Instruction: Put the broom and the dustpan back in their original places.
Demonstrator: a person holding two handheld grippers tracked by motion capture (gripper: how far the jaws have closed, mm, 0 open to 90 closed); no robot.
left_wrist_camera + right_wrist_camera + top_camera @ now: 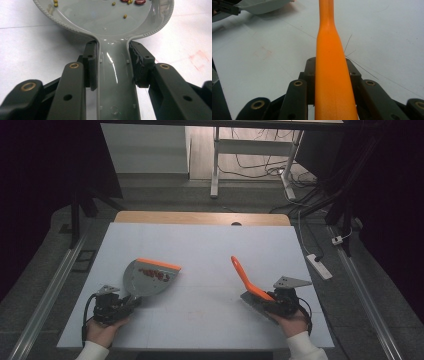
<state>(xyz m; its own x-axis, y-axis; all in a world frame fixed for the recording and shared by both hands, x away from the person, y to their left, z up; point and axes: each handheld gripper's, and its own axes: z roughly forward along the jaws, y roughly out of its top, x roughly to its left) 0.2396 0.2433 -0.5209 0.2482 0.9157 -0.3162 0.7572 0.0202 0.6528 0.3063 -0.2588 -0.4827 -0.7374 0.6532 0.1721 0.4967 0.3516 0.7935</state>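
A grey dustpan [150, 276] with an orange front lip lies on the white tabletop [210, 240], left of centre. Red beans [151, 273] and small yellow-green ones [125, 16] lie in its pan [105, 20]. My left gripper [131, 302] [113, 65] is shut on the dustpan's grey handle, one pad on each side. At the right, my right gripper [270, 303] [330, 72] is shut on a brush with an orange handle [243, 275] [329, 50]. That handle slants up and away to the left. The brush's dark head [252, 300] rests low beside the gripper.
A strip of wooden desk [200, 217] shows beyond the white top. On the floor are a white power strip [319, 266] at the right and cables near a white desk frame [216, 165] behind. Metal rails [55, 285] run along both sides.
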